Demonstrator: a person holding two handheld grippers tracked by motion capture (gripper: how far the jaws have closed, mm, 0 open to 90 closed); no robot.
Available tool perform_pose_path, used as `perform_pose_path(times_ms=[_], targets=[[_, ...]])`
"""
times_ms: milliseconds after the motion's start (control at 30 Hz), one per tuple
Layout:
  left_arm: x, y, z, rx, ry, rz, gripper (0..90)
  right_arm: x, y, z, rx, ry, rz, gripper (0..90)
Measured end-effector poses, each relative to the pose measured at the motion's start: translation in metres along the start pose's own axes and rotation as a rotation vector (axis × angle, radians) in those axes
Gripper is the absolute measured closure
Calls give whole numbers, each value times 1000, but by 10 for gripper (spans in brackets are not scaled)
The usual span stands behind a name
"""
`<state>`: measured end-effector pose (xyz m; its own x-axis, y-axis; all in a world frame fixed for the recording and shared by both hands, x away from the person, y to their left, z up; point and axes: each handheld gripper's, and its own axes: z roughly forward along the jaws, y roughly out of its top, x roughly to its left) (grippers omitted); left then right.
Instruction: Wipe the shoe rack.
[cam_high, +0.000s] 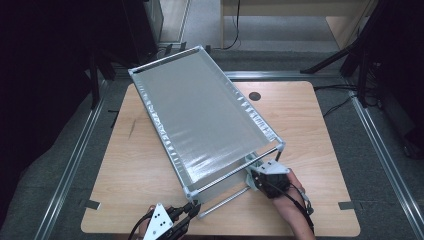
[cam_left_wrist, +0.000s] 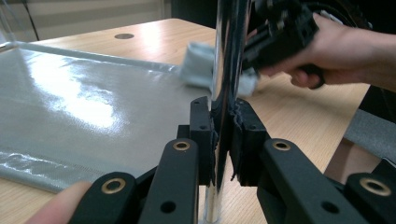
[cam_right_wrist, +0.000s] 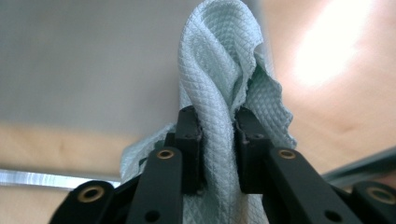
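Note:
A metal frame rack carrying a grey plastic sheet (cam_high: 200, 115) lies slanted across the wooden table (cam_high: 310, 140). My left gripper (cam_high: 192, 209) sits at the rack's near corner, shut on a shiny metal rod (cam_left_wrist: 229, 56) that runs up between its pads (cam_left_wrist: 201, 135). My right gripper (cam_high: 256, 174) is at the rack's near right corner, shut on a pale blue-green waffle cloth (cam_right_wrist: 219, 56). In the left gripper view that cloth (cam_left_wrist: 198, 67) rests against the rod and the sheet's edge, with the person's hand (cam_left_wrist: 345, 51) behind it.
A round cable hole (cam_high: 255, 96) sits in the table beyond the rack. Aluminium rails (cam_high: 75, 160) run along both sides of the table. Dark stands and cables (cam_high: 350, 55) crowd the floor at the back right. Bare wood lies left and right of the rack.

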<state>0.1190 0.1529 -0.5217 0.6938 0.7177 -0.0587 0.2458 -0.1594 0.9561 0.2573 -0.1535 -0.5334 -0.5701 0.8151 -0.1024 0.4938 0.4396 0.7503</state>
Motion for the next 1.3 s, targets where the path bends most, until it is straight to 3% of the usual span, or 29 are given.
perform_pose_path(times_ms=[100,133,167,200,233,300,367,433,467,500,600,633,667,700,733,767,833,867,900,933,967,1000,1033,1067,1100,1133,1167,1233,1300], targets=[[2,2,3,11,-23,3,816,-5,4,0,-26,-26,44,759],[3,4,6,24,-27,19,815,-1,3,5,-6,-82,16,762],[3,4,6,24,-27,19,816,-1,3,5,-6,-82,16,762],[4,5,7,30,-27,24,816,10,-3,11,41,-85,-30,764],[4,5,7,30,-27,24,816,14,-6,11,26,-92,-47,764],[4,2,7,3,-31,-3,814,14,-7,9,22,-76,-16,765],[3,-1,8,-20,-30,-32,813,14,-10,5,15,-3,67,768],[1,1,9,-5,-20,-2,814,23,-13,4,-3,29,76,769],[1,2,10,0,-24,-11,814,39,-12,4,-6,83,62,769],[1,2,10,0,-24,-11,814,39,-12,4,-6,83,62,769],[-2,2,12,2,-23,-6,814,75,-8,6,-8,169,12,768],[-2,2,12,2,-24,-2,814,86,-7,6,-7,205,0,767],[-2,2,12,0,-25,-1,814,104,-5,6,-7,277,-27,765],[-2,2,12,0,-25,-1,814,104,-5,6,-7,277,-27,765],[-1,1,11,-3,-29,-2,814,112,-4,8,-6,329,-27,763],[-1,1,11,-3,-29,-2,814,112,-4,8,-6,329,-27,763],[0,1,11,-1,-33,1,814,105,-3,10,3,356,-8,760],[-1,1,11,0,-30,0,813,95,-4,10,0,321,-21,759],[-1,1,11,0,-30,0,813,95,-4,10,0,321,-21,759],[-1,1,10,1,-28,-1,813,79,-4,8,5,243,-32,758],[-1,1,10,1,-28,-1,813,79,-4,8,5,243,-32,758],[-1,1,10,1,-28,-1,814,57,-6,7,13,167,7,756],[-1,1,10,1,-27,0,814,57,-6,7,13,167,7,756],[-2,1,10,4,-23,2,814,27,-10,5,13,95,75,757],[-2,1,10,4,-23,2,814,27,-10,5,13,95,75,757],[-2,1,9,4,-22,2,814,7,-13,4,5,20,99,759],[-2,1,9,4,-22,2,814,7,-13,4,5,20,99,759],[-2,1,10,3,-24,-1,814,-9,-17,2,-5,-47,117,766],[-2,1,10,0,-22,-8,814,-18,-18,1,-11,-37,142,770]])
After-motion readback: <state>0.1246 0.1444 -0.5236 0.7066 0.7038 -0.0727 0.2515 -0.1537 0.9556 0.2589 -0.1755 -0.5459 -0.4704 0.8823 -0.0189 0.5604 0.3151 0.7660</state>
